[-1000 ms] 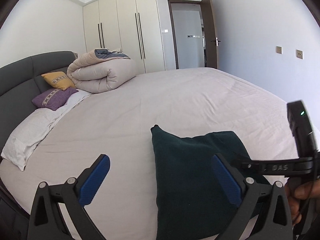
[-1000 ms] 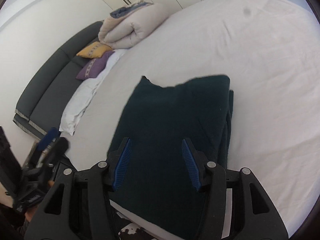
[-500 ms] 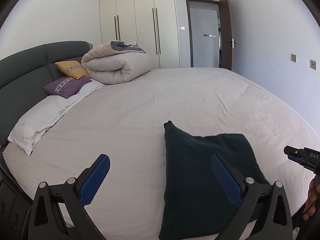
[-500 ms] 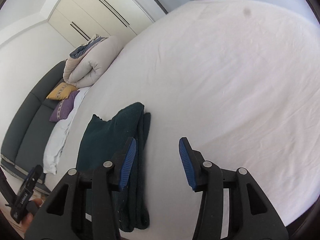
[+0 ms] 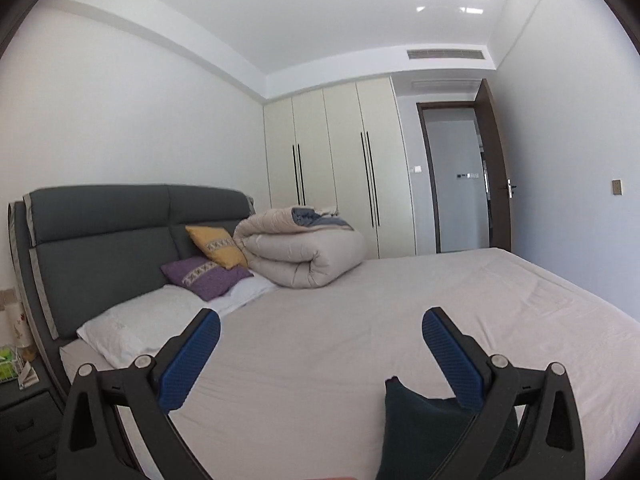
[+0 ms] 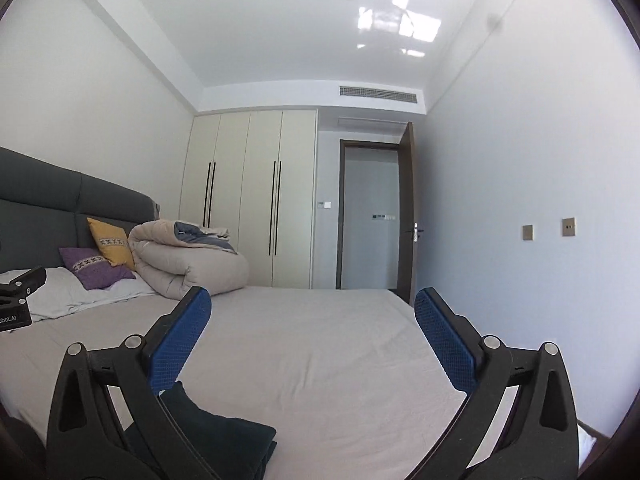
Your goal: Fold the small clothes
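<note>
Both wide open, holding nothing: left hand-held gripper [image 5: 318,354], right hand-held gripper [image 6: 312,336]; folded cloth [image 6: 224,436] lies below them on the bed [image 6: 320,352], and a careless brush could undo its layers

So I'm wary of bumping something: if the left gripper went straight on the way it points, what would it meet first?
Probably the bare bed sheet: between the open left gripper fingers lies only mattress. The folded dark garment sits low to the right, off that line. Depth is unclear.
</note>
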The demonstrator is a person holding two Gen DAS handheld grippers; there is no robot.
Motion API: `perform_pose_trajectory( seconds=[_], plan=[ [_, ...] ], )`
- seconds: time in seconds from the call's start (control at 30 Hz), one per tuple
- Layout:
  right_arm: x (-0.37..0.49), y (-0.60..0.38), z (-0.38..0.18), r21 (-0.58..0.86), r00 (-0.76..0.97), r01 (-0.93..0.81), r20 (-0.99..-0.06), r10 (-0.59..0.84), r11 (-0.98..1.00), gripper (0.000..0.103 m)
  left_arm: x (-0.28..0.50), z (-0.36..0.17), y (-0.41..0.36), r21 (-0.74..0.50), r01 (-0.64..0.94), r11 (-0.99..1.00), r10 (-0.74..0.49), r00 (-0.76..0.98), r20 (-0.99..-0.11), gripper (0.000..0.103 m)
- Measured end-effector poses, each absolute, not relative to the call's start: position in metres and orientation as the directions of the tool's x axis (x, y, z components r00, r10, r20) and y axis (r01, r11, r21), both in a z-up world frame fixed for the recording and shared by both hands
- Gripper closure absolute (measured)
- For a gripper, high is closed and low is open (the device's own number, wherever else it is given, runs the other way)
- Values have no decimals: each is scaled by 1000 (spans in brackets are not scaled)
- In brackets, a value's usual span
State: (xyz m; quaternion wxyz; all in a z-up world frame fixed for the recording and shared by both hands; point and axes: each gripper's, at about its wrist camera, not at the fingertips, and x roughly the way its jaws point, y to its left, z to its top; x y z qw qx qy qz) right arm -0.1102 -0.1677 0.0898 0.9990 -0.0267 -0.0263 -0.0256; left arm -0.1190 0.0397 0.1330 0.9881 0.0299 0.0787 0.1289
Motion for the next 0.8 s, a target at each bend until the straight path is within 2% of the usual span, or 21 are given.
perform_pose_trajectory(
  seconds=[0.13, 0.23, 0.3, 0.37, 0.43, 0.57, 0.67, 0.8],
  plan=[
    [-100, -165, 82, 15, 997, -59, -57, 59, 998, 0, -94, 115, 49, 32, -166, 986, 166, 910, -380, 0],
    [-74, -156, 64, 28, 956, -131, -261, 134, 991, 0, -78, 83, 56, -22, -92, 995, 67, 847, -528, 0],
    [-61, -153, 47, 23, 925, -131, -357, 130, 991, 0, -72, 60, 63, -47, -102, 994, 54, 799, -599, 0],
    [-50, -149, 26, 9, 902, -82, -424, 78, 997, 0, -70, 42, 67, -38, -127, 991, 74, 767, -638, 0],
    [-42, -149, 6, 39, 864, -75, -496, 85, 996, 0, -68, 26, 69, -10, -141, 990, 97, 728, -678, 0],
    [-43, -148, -27, 114, 834, -17, -546, 77, 993, 0, -67, -7, 73, -48, -122, 991, 44, 652, -757, 0],
    [-40, -130, -58, 58, 790, 15, -612, 24, 998, 0, -63, -30, 64, -57, -110, 992, 19, 592, -806, 0],
    [-29, -102, -96, 15, 742, 15, -671, -1, 1000, 0, -63, -46, 50, 15, -66, 998, 51, 578, -815, 0]
  ],
)
